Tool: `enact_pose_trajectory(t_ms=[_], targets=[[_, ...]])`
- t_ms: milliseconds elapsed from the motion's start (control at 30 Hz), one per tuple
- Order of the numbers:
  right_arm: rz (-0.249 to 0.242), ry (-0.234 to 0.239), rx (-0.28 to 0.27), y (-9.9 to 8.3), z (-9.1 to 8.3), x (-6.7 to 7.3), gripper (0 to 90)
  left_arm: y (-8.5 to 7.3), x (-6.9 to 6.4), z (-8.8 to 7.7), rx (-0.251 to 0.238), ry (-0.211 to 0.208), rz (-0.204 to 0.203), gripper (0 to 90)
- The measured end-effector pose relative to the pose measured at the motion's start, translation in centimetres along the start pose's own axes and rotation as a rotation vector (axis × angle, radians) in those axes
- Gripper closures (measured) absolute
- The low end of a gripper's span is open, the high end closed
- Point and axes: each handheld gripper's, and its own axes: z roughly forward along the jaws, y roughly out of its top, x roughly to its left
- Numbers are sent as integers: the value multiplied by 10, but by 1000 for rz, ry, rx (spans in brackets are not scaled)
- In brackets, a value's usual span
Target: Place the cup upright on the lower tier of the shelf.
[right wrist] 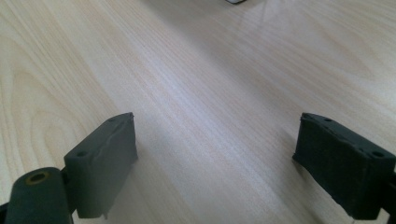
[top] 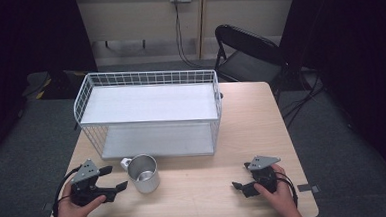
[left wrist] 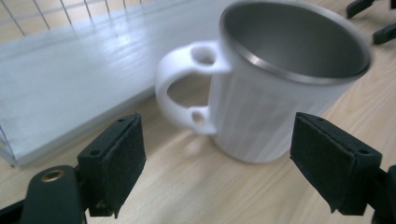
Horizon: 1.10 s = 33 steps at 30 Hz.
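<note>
While the right gripper (top: 245, 178) rests wide-jawed on the table (top: 262, 130), the left gripper (top: 111, 182) aims wide jaws at the mug (top: 144, 173), seemingly to grasp it.

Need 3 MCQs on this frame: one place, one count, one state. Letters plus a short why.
1. Where does the steel mug stand?
A. on the rack's top shelf
B. on the table in front of the wire rack
C. on the folding chair

2. How many shelves does the rack have?
A. one
B. two
C. four

3. How is the left tool set?
A. open, empty, near the mug
B. shut on the mug's handle
C. shut on the rack's wire

Key: 1 B, the high view shows it on the wood by the rack's front edge. 2 B, an upper and a lower white board show. 3 A, the left gripper view shows its jaws spread with the mug beyond them.
</note>
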Motion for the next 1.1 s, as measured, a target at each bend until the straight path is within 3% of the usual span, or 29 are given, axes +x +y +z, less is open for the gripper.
enact_pose_trajectory(t_ms=[400,667,867,1100], targets=[[2,-2,0,0,0,0,117,24,-14,-1,-46,-20,-10,160],[3,-3,0,0,0,0,118,27,-19,0,-56,-27,-17,178],[3,-3,0,0,0,0,118,33,-22,8,-59,-18,2,208],[3,-3,0,0,0,0,118,30,-23,7,-47,-5,-9,251]])
